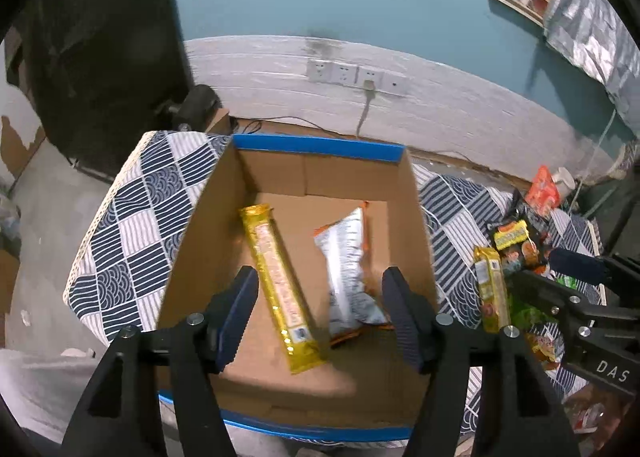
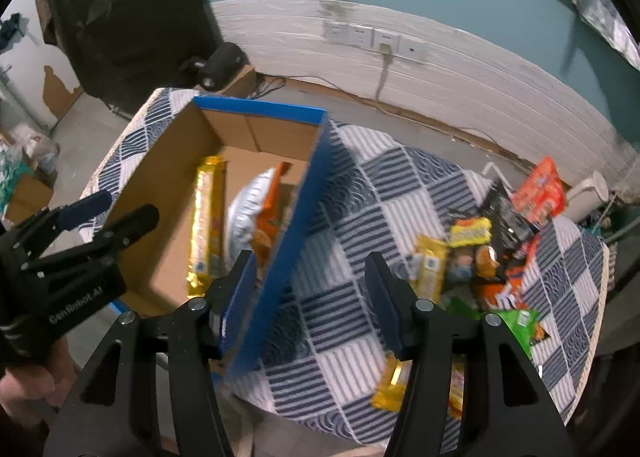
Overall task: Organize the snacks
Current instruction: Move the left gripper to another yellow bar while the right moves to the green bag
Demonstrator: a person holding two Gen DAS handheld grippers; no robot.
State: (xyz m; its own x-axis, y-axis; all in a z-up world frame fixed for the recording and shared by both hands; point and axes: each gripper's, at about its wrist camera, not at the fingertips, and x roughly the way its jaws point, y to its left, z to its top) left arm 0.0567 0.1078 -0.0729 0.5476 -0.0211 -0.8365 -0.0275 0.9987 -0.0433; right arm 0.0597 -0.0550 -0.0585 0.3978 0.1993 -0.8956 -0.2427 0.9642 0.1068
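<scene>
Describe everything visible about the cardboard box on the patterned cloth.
The cardboard box is an open-topped brown carton, plain corrugated inside, blue on its outer wall and rim edges. It sits upright on the blue-and-white patterned cloth, left of the loose snack pile. On its floor lie a long yellow packet and a silver-and-orange bag, side by side. Both grippers are above it, neither visibly touching it.
</scene>
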